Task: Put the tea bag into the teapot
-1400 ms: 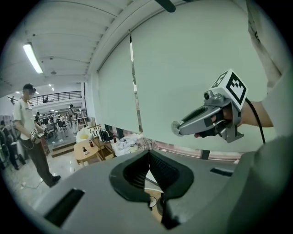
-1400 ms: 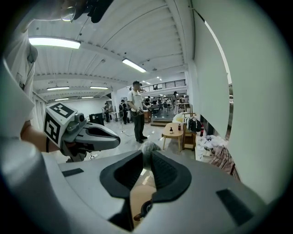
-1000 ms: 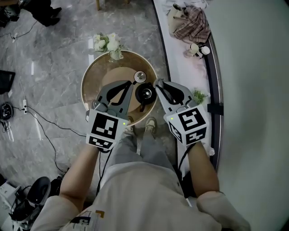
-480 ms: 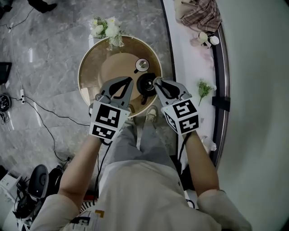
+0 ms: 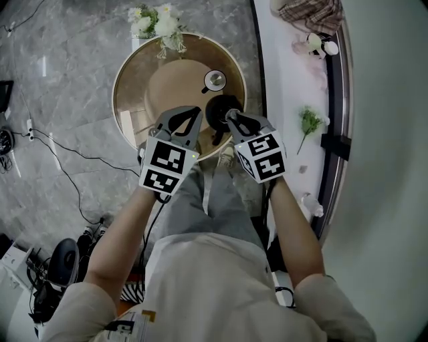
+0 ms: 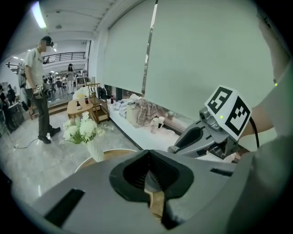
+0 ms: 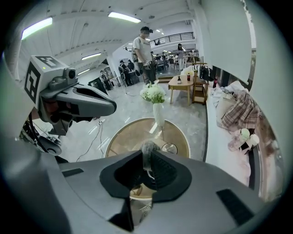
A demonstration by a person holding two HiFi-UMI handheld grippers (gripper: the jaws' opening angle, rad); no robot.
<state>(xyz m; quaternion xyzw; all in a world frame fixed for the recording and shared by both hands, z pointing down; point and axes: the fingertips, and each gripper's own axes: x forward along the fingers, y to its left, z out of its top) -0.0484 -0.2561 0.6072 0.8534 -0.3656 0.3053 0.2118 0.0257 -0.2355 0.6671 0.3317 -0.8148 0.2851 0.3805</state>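
In the head view a black teapot [image 5: 219, 107] stands on the round wooden table [image 5: 128, 80], and its metal lid [image 5: 215, 81] lies just beyond it. My right gripper [image 5: 231, 115] hangs at the pot's near right edge, shut on a small grey tea bag [image 7: 147, 149] that shows at its jaw tips with a bit of white string. My left gripper [image 5: 195, 111] hovers just left of the pot, jaws closed with nothing between them. From the right gripper view the pot is mostly hidden behind the jaws; the lid [image 7: 169, 148] peeks out beside them.
A white vase of flowers [image 5: 159, 21] stands at the table's far rim. A white ledge [image 5: 287, 80] with a plaid cloth [image 5: 314, 10] and small greenery runs along the right. Cables [image 5: 67, 153] trail over the grey floor on the left. A person [image 7: 144, 50] stands further off.
Both grippers have sunk toward the table and drawn in close on either side of the teapot. The jaws of both look the same as before.
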